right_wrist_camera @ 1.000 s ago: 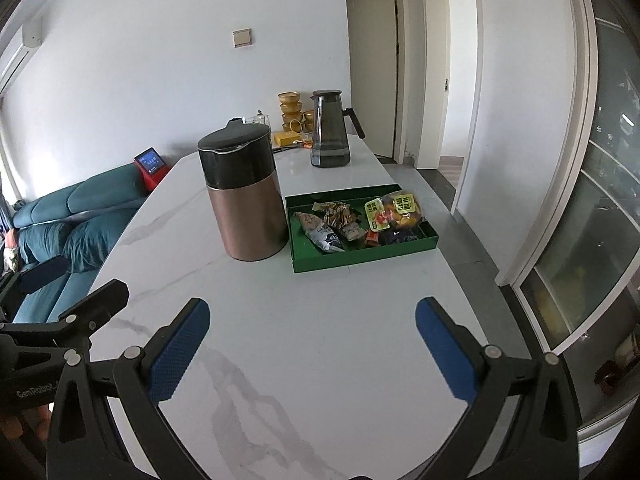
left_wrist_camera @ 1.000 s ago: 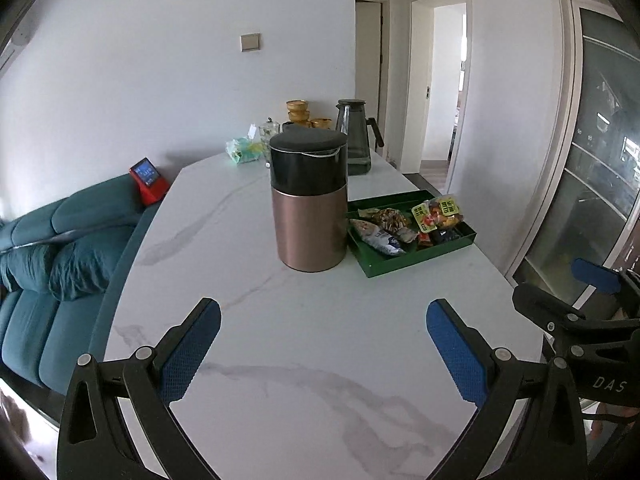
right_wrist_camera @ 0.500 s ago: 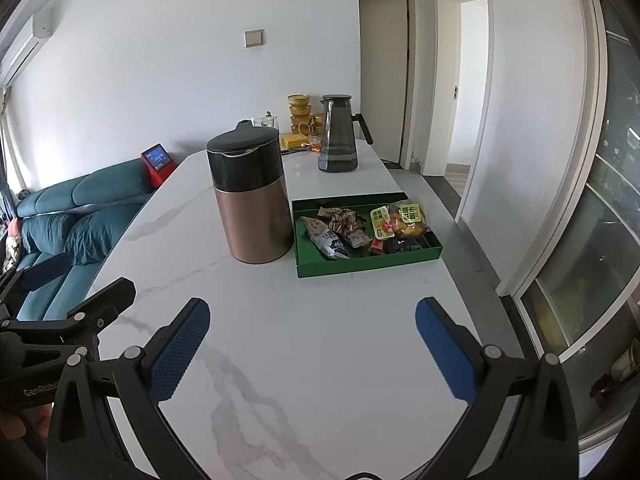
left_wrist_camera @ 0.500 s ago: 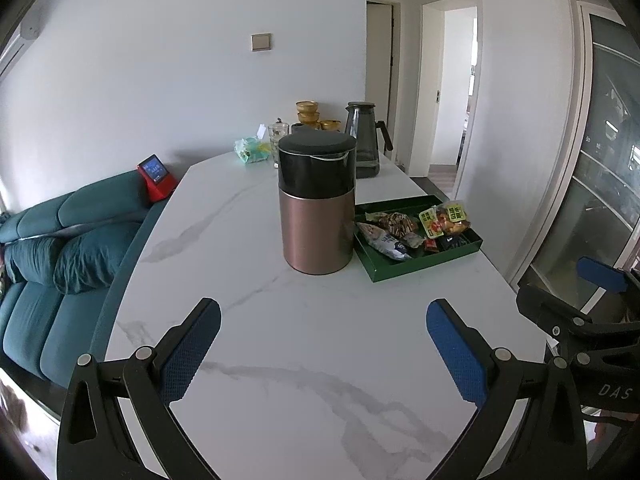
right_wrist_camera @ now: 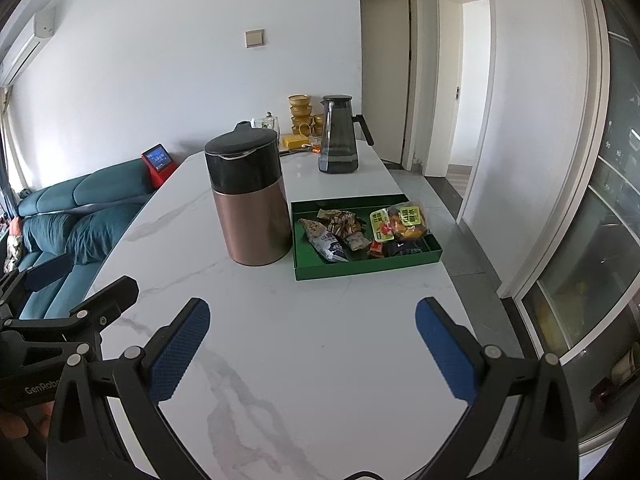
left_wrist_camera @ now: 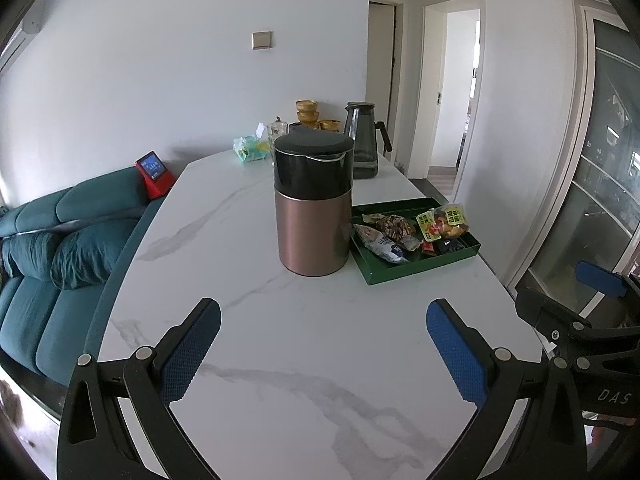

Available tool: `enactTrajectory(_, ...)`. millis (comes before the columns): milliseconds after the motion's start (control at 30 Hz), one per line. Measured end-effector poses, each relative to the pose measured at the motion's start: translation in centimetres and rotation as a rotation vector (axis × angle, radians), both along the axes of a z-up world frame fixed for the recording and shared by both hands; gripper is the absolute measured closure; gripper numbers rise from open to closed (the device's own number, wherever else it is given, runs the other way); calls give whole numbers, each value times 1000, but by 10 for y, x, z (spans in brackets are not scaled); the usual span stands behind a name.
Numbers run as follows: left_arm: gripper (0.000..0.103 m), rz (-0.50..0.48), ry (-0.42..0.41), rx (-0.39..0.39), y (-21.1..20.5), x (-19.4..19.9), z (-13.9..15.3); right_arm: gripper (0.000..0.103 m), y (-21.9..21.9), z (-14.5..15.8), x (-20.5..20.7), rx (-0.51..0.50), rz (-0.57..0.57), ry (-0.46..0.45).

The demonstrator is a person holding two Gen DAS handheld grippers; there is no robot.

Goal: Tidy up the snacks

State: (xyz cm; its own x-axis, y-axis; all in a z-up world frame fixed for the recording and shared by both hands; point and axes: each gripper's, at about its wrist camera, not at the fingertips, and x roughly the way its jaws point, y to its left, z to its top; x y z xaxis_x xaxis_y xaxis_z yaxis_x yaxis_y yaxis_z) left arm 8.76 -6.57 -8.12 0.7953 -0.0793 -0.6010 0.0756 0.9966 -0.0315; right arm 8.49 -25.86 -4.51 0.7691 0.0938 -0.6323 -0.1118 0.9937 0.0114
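Observation:
A green tray (right_wrist_camera: 360, 271) on the white marble table holds several snack packets: a blue-white bag (right_wrist_camera: 325, 239), brown wrapped sweets (right_wrist_camera: 341, 220) and yellow-labelled packs (right_wrist_camera: 408, 222). The tray also shows in the left wrist view (left_wrist_camera: 404, 272). A copper canister with a black lid (right_wrist_camera: 250, 196) stands left of the tray, touching or nearly touching it, and shows in the left wrist view (left_wrist_camera: 313, 204). My left gripper (left_wrist_camera: 322, 346) and right gripper (right_wrist_camera: 312, 342) are both open and empty, over the table's near end, well short of the tray.
A dark glass pitcher (right_wrist_camera: 339, 136), stacked gold bowls (right_wrist_camera: 301, 114) and a tissue pack (left_wrist_camera: 250, 148) stand at the table's far end. A teal sofa (left_wrist_camera: 60, 236) runs along the left. The table's right edge drops to the floor by a glass door.
Both views have tilted up and drawn back slightly, so the canister and tray sit lower and smaller in view. Both grippers stay open and empty.

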Motion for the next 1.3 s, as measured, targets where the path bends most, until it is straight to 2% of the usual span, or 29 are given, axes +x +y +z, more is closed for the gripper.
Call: enactTrajectory(1300,2,-6,11,-10,2,3,1,0,-2,-3,3,5,-5,5)
